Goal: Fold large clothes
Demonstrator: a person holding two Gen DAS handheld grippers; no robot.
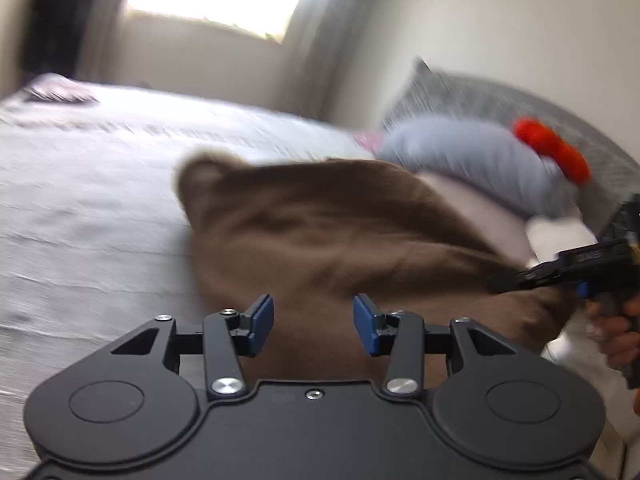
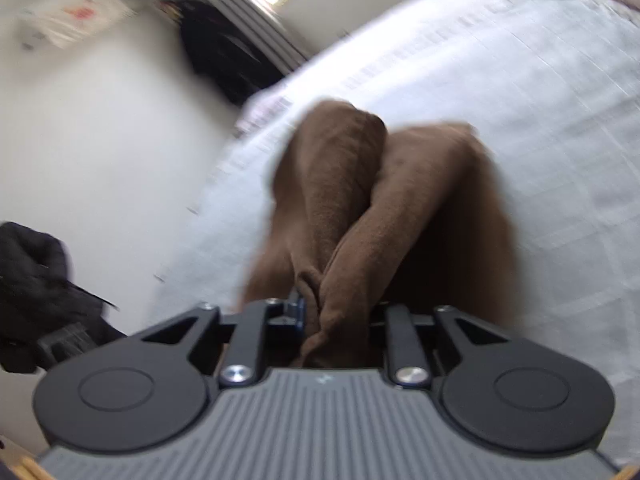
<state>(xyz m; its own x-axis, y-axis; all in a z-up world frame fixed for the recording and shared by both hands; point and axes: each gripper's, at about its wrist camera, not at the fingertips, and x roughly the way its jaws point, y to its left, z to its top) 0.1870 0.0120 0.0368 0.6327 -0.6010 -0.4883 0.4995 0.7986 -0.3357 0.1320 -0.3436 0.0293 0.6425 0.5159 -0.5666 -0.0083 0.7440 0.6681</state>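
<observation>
On the bed (image 1: 100,184), the right tool (image 2: 334,312) clenches a bunched fold of the brown garment (image 1: 320,240); the left tool (image 1: 313,322) hangs released just above it.

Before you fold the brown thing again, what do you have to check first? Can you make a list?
1. Right gripper holding the brown garment: ok, cloth bunched between its fingers.
2. Left gripper ready to grab: ok, open, nothing in it.
3. Garment lying flat: not ok, it is bunched and lifted at one end.
4. Room on the bed to the left of the garment: ok, bare sheet there.
5. Pillows out of the way: cannot tell, they sit close behind.
</observation>
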